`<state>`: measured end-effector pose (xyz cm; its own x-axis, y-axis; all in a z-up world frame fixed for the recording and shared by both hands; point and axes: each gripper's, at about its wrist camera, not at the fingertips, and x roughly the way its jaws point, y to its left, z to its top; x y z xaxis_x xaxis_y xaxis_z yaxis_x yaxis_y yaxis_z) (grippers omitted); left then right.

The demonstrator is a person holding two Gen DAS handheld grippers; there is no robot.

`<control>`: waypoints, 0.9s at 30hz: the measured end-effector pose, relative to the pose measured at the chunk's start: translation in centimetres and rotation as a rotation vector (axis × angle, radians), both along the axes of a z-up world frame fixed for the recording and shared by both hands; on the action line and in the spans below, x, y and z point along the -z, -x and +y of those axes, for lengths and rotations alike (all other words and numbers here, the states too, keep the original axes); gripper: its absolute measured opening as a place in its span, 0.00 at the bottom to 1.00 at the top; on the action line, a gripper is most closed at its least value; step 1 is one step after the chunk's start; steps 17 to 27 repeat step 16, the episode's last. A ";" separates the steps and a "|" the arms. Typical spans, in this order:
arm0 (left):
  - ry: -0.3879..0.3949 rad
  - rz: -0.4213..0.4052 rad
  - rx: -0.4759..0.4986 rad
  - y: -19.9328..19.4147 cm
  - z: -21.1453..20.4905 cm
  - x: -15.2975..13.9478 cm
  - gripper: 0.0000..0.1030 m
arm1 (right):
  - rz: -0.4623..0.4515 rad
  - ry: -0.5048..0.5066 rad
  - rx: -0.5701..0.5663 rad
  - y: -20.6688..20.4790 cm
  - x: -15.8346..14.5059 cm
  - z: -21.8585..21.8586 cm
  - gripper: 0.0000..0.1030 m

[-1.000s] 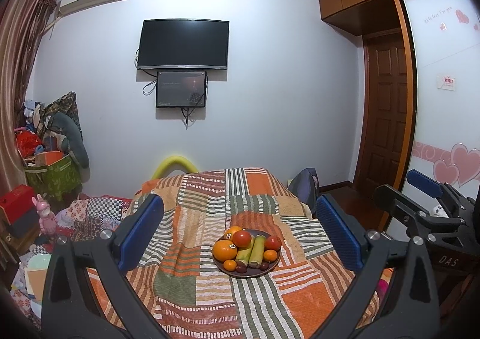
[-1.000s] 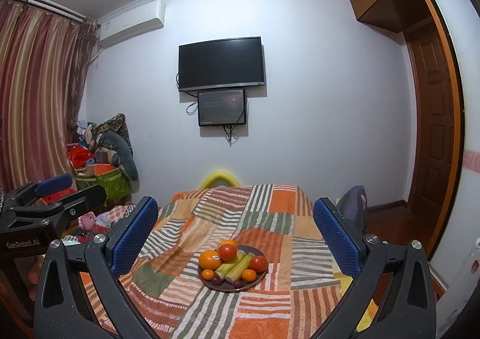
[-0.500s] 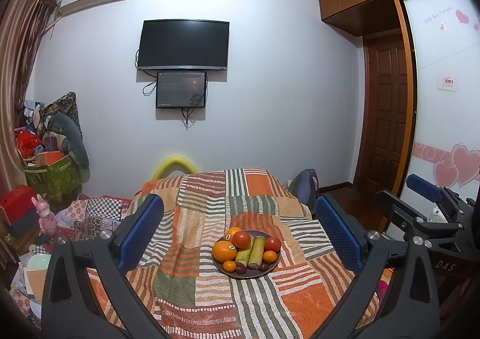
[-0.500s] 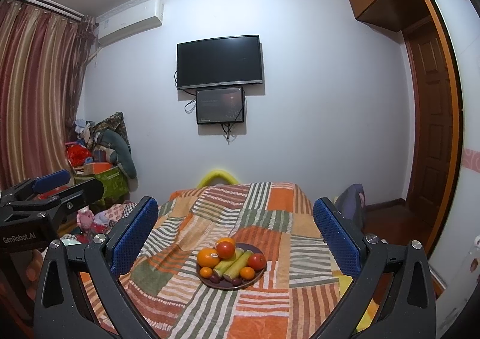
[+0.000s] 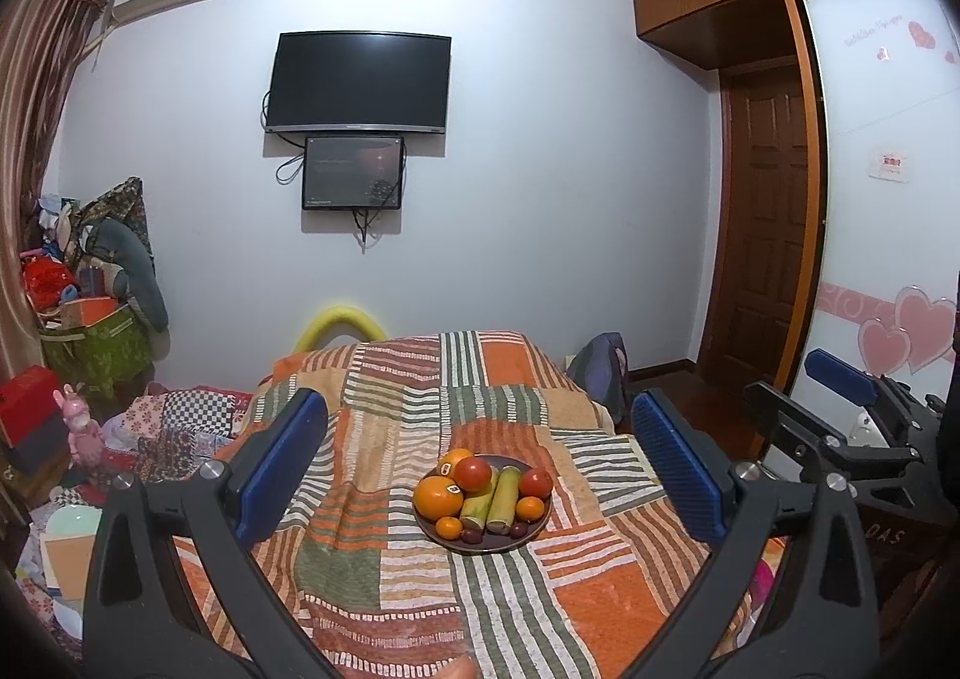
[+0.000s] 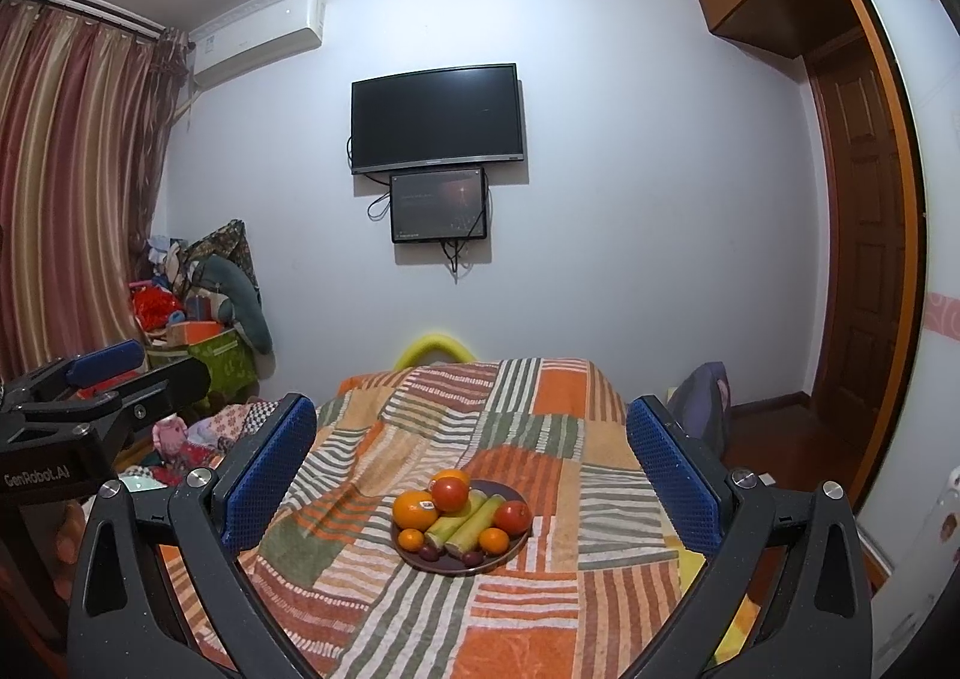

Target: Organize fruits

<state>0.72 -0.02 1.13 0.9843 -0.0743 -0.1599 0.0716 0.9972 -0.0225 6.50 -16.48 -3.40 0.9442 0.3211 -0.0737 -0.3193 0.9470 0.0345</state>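
A dark round plate sits on a striped patchwork cloth over a table. It holds a large orange, red tomatoes, two green-yellow stalk pieces, small tangerines and dark grapes. My left gripper hangs open, well back from the plate, nothing between its blue pads. My right gripper is open too, equally far back. Each gripper shows at the edge of the other's view.
The patchwork cloth drapes over the table edges. A heap of bags and toys fills the left corner. A dark bag lies by the table's far right. A wooden door and a wardrobe stand right; a TV hangs ahead.
Both views have shifted only slightly; the right gripper drifted a little lower in the left view. The fruit has not moved and both grippers stay open.
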 end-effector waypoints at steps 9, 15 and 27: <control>-0.015 0.002 0.007 -0.1 -0.4 0.2 1.00 | 0.004 0.001 0.002 0.0 0.1 0.1 1.00; -0.012 0.007 0.007 -0.3 -0.3 0.3 1.00 | 0.009 0.003 0.003 -0.1 0.3 0.1 1.00; -0.012 0.007 0.007 -0.3 -0.2 0.4 1.00 | 0.009 0.003 0.003 -0.2 0.4 0.1 1.00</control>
